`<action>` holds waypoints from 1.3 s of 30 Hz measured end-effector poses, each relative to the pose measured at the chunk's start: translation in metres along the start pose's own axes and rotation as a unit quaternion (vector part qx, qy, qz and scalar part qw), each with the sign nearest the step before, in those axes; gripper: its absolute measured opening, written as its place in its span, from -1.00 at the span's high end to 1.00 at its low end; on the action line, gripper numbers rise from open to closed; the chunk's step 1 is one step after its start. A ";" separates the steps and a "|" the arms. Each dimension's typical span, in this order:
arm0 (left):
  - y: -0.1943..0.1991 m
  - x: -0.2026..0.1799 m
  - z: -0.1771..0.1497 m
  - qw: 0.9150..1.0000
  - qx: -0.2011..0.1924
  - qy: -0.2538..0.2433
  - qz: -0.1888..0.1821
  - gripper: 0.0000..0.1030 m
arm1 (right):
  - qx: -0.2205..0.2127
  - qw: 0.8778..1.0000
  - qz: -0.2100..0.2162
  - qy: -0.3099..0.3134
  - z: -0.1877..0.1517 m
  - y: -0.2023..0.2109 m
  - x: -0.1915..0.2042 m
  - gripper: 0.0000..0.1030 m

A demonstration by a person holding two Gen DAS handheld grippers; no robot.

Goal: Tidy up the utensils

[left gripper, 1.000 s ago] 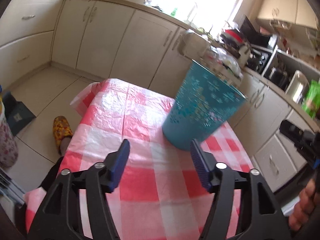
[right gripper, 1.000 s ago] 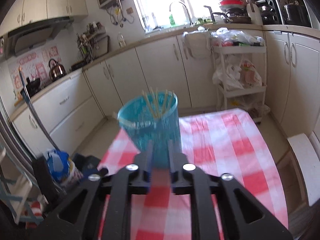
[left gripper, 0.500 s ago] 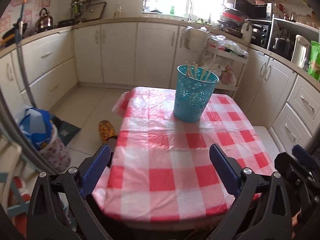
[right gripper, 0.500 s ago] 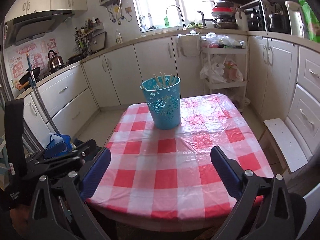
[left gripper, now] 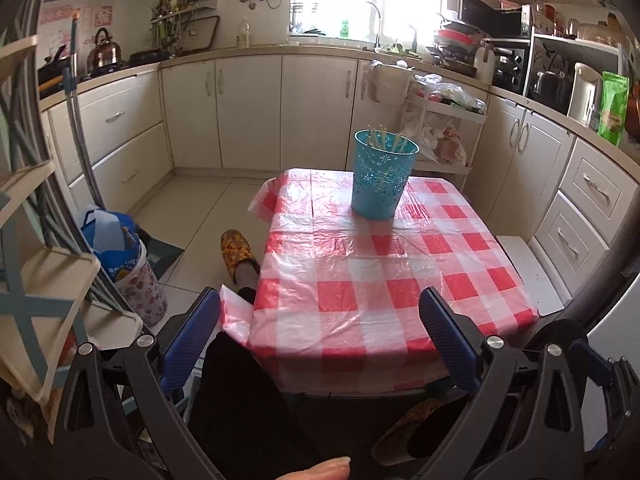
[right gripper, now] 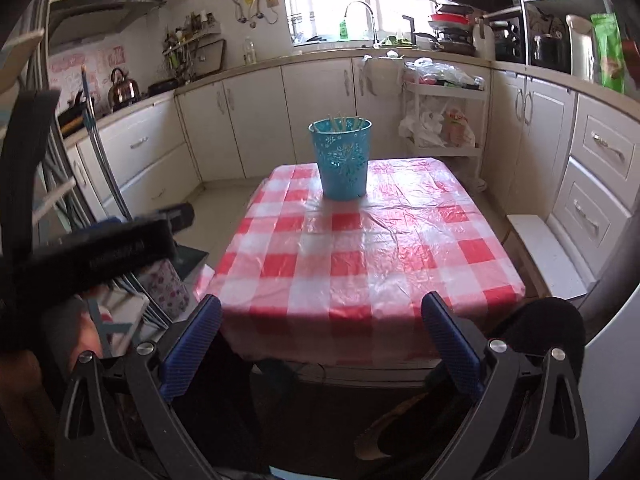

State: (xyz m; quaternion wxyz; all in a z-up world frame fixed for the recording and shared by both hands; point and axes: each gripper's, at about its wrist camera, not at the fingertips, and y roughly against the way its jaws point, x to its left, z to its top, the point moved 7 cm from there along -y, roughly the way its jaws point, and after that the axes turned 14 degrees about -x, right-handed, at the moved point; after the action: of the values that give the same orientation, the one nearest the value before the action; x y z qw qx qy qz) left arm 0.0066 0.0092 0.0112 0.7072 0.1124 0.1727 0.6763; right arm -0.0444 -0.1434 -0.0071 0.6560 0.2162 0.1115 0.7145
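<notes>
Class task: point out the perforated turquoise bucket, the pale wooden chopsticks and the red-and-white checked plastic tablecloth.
Perforated turquoise bucket [left gripper: 380, 184], left wrist view, front wall.
Pale wooden chopsticks [left gripper: 384, 136], left wrist view, upper ends.
Red-and-white checked plastic tablecloth [right gripper: 360, 264], right wrist view, bare middle.

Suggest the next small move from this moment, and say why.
Probably none beyond resting: the chopsticks already stand in the blue holder, nothing else lies on the checked tablecloth, and both the left hand-held gripper and right hand-held gripper are open, short of the table.
</notes>
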 end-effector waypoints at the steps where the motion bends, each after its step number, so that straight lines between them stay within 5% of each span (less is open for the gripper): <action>1: 0.004 0.002 -0.003 1.000 0.000 0.003 0.001 -0.85 | 0.003 1.000 -0.004 0.003 -0.004 0.002 0.000 -0.86; 12: 0.013 -0.003 -0.017 0.999 0.009 -0.035 0.004 -0.85 | 0.010 0.999 -0.005 -0.039 -0.014 0.004 -0.009 -0.86; 39: 0.019 0.012 -0.021 1.000 0.006 -0.011 0.001 -0.85 | 0.029 0.999 -0.009 -0.032 -0.021 0.001 -0.005 -0.86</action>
State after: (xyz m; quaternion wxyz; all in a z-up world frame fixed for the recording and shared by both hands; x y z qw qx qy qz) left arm -0.0194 0.0209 -0.0019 0.7077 0.1242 0.1690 0.6747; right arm -0.0545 -0.1462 -0.0261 0.6593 0.2563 0.1131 0.6978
